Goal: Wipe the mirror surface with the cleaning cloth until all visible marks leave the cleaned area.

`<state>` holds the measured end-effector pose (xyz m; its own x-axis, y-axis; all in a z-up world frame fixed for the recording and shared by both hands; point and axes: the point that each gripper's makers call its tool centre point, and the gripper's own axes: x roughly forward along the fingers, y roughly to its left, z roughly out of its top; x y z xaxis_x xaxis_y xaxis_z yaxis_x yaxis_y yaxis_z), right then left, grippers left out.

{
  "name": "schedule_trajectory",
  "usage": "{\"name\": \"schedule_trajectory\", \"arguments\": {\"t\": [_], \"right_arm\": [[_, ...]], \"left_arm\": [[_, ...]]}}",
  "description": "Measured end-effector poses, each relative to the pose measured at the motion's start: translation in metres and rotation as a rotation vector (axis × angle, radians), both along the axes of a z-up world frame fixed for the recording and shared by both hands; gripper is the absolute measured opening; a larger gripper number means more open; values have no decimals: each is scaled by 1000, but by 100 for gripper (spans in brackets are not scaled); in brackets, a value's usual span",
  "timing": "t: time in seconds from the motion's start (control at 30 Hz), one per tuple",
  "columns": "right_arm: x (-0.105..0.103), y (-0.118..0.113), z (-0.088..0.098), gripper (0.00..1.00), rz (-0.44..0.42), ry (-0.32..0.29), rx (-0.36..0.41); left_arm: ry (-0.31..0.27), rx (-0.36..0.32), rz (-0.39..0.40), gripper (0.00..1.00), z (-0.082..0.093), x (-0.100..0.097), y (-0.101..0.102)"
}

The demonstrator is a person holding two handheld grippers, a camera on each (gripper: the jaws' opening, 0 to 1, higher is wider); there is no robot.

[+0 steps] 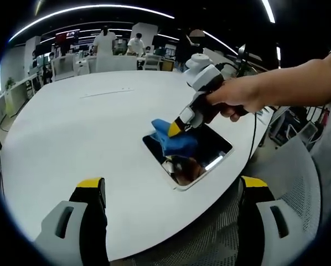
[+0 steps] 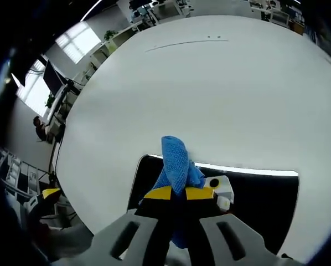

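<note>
Table (image 1: 71, 127), white and round, takes up most of the left gripper view. Left gripper (image 1: 171, 191) sits at the bottom of that view w/ jaws spread wide, yellow-tipped, nothing between them, hanging over the table's near edge. Just right of centre lies the mirror (image 1: 210, 151), a dark rectangle w/ rounded corners and pale rim, flat on the table near its right edge, reflecting ceiling light. On the mirror's left part sits the cleaning cloth (image 1: 174, 141), blue, bunched up, touching the glass. Right gripper (image 1: 175, 128) comes in from upper right, tilted down, jaws closed on the cloth's top; a person's hand (image 1: 240, 97) grips its handle, forearm running off right. Mesh chair (image 1: 304, 183) is at lower right, beside the table. Far bkgd: people standing among desks.

Right gripper view: table (image 2: 210, 88) fills the upper part; desks and a window at far left. Cleaning cloth (image 2: 176, 163) stands up at centre, pinched between the narrow yellow-tipped jaws of the right gripper (image 2: 179, 194). Mirror (image 2: 259, 205) spreads dark under and to the right of the cloth, a bright strip along its far edge.
</note>
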<state>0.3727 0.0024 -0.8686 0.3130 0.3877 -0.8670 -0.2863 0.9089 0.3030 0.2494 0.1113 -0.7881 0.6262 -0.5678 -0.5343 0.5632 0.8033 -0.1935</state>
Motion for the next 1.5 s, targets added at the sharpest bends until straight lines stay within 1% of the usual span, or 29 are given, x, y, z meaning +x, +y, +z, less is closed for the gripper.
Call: {"name": "schedule_trajectory", "arguments": {"t": [0.4, 0.7, 0.9, 1.13, 1.23, 1.5], "right_arm": [[-14, 1, 2, 1, -14, 0, 12], [-31, 2, 4, 1, -4, 1, 14], [-37, 2, 4, 1, -4, -4, 14], [-45, 2, 4, 1, -10, 5, 24], [-45, 1, 0, 1, -9, 5, 27], [-53, 1, -1, 1, -9, 6, 34]], "left_arm": [[-2, 10, 1, 99, -1, -5, 2], [-10, 9, 2, 99, 1, -5, 2], [-12, 13, 0, 99, 0, -5, 2], [-13, 16, -6, 99, 0, -5, 1], [-13, 18, -7, 99, -1, -5, 1], [-13, 26, -16, 99, -2, -6, 0]]}}
